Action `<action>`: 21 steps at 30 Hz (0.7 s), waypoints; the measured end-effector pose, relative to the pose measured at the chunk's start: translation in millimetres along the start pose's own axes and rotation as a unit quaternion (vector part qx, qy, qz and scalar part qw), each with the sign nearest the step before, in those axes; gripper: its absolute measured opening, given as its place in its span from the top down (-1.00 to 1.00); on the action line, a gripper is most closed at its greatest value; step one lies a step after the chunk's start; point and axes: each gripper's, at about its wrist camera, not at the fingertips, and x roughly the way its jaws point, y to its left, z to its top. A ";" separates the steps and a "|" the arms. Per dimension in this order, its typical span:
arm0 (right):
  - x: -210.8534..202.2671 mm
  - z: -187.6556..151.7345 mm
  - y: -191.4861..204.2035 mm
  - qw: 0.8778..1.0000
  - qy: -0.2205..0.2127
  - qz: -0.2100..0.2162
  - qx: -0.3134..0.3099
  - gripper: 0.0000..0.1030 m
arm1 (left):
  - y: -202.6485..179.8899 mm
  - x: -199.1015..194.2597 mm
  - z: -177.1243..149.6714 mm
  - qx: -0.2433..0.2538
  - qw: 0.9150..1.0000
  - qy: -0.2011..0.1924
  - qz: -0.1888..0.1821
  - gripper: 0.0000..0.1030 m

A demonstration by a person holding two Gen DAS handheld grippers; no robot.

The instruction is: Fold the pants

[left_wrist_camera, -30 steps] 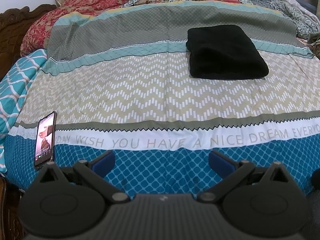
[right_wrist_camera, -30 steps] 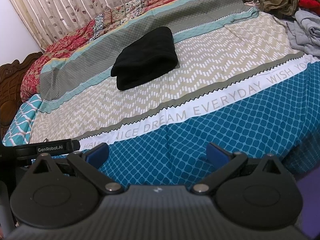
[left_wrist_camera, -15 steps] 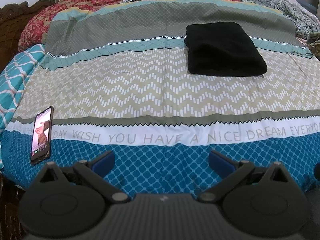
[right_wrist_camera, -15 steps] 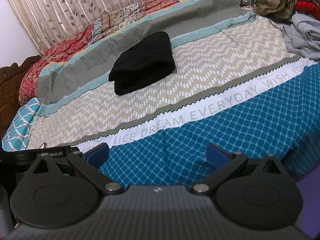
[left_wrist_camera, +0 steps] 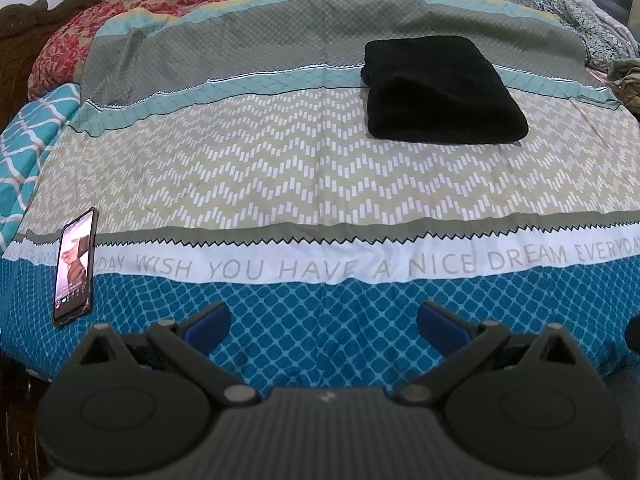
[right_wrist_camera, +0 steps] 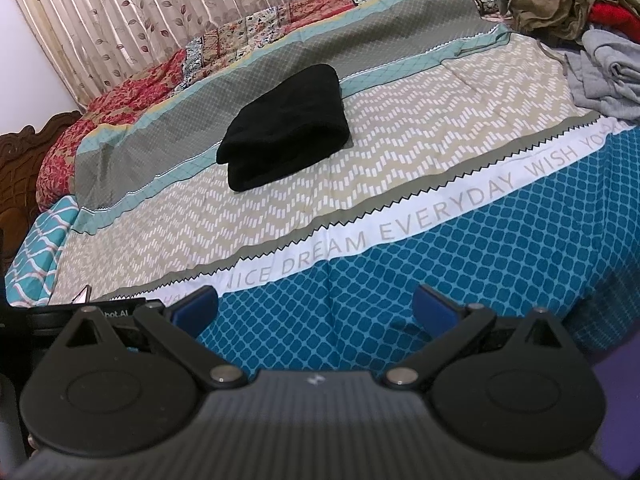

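Black pants lie folded into a thick rectangle on the far middle of the bed, across the grey and teal stripes; in the right wrist view the pants sit left of centre. My left gripper hangs open over the blue front edge of the bedspread, far short of the pants, with nothing between its blue pads. My right gripper is open too and holds nothing, also back at the bed's front edge. The left gripper's black body shows at the lower left of the right wrist view.
A patterned bedspread covers the bed. A phone with a lit screen lies at the front left. A heap of loose clothes fills the far right corner. Carved wooden bed frame at left, curtain behind.
Both grippers have drawn back and shifted a little, so the bed and pants slide slightly in view. The pants have not moved. Both grippers stay open.
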 end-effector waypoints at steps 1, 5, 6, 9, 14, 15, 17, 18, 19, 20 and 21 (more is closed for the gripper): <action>0.2 -0.1 -0.2 1.000 0.001 0.000 0.001 -1.00 | 0.1 0.4 -0.1 0.000 1.000 0.001 0.000 -1.00; 0.7 -0.8 -0.1 1.000 0.003 0.000 0.002 -1.00 | -0.4 0.8 -0.5 0.001 1.000 0.003 -0.001 -1.00; 0.6 -0.7 0.1 1.000 0.003 0.000 0.002 -1.00 | -0.7 0.8 -0.7 0.002 1.000 0.003 -0.001 -1.00; 0.5 -0.6 -0.1 1.000 0.002 0.000 0.001 -1.00 | -0.7 1.3 -0.7 0.001 1.000 0.004 -0.001 -1.00; 0.9 -0.3 -0.3 1.000 0.003 0.000 0.002 -1.00 | -0.6 1.6 -0.3 0.000 1.000 0.006 -0.003 -1.00; 0.9 -0.3 -0.3 1.000 0.003 0.000 0.001 -1.00 | -0.5 1.6 -0.2 0.001 1.000 0.006 -0.003 -1.00; 1.0 -0.4 -0.1 1.000 0.004 0.000 0.000 -1.00 | -1.2 1.7 -0.3 0.002 1.000 0.006 -0.003 -1.00; 1.3 -0.4 -0.1 1.000 0.004 0.001 0.000 -1.00 | -1.4 1.7 -0.4 0.003 1.000 0.007 -0.004 -1.00; 1.4 -0.4 -0.2 1.000 0.005 0.001 0.000 -1.00 | -1.7 1.8 -0.4 0.003 1.000 0.007 -0.004 -1.00; 1.7 -0.5 0.0 1.000 0.005 0.001 0.000 -1.00 | -2.0 1.8 -0.4 0.004 1.000 0.007 -0.004 -1.00; 1.9 -0.4 -0.1 1.000 0.006 0.000 0.000 -1.00 | -2.1 2.0 -0.4 0.004 1.000 0.008 -0.005 -1.00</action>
